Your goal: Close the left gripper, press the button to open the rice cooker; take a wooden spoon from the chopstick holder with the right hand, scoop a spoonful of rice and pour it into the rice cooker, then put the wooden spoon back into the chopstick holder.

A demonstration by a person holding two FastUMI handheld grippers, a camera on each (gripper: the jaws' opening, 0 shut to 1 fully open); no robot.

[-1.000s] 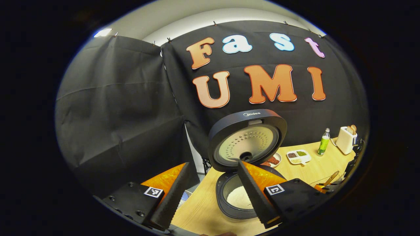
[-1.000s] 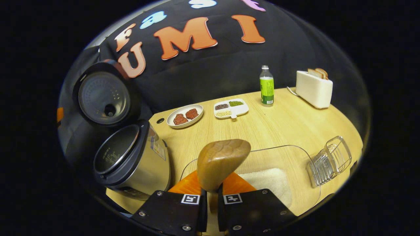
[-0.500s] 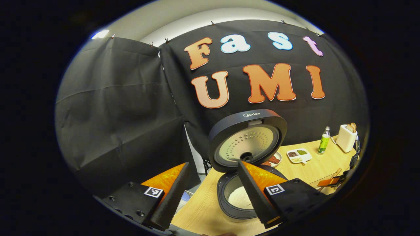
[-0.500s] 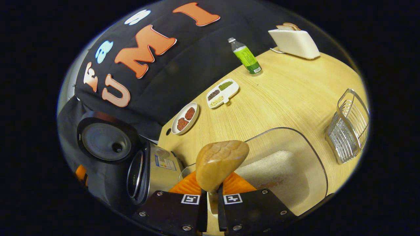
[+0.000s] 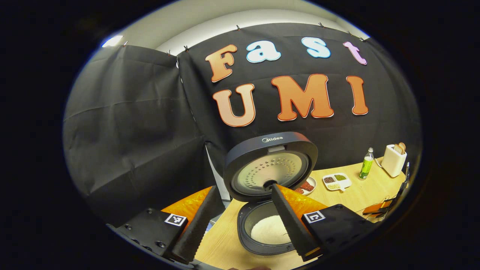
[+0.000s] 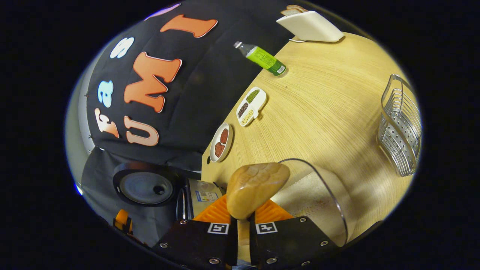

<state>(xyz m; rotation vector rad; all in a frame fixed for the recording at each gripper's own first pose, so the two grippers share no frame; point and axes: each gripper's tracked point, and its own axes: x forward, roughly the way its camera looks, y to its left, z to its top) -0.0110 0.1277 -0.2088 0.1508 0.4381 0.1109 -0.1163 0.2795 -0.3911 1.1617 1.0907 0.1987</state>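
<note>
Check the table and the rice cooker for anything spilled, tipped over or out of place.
Nothing stands out. The rice cooker stands open with rice inside its pot, none seen scattered on the table. The bottle and toaster stand upright. The right hand-held gripper grips the wooden spoon.

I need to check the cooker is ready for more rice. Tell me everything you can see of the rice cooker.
The rice cooker stands on the wooden table, open. Its dark round lid is swung up nearly upright, showing a pale perforated inner plate with a dark vent hole. The dark-rimmed pot below holds a layer of white rice. In the right gripper view its side looks like brushed metal with a sticker. Neither gripper touches it.
</note>
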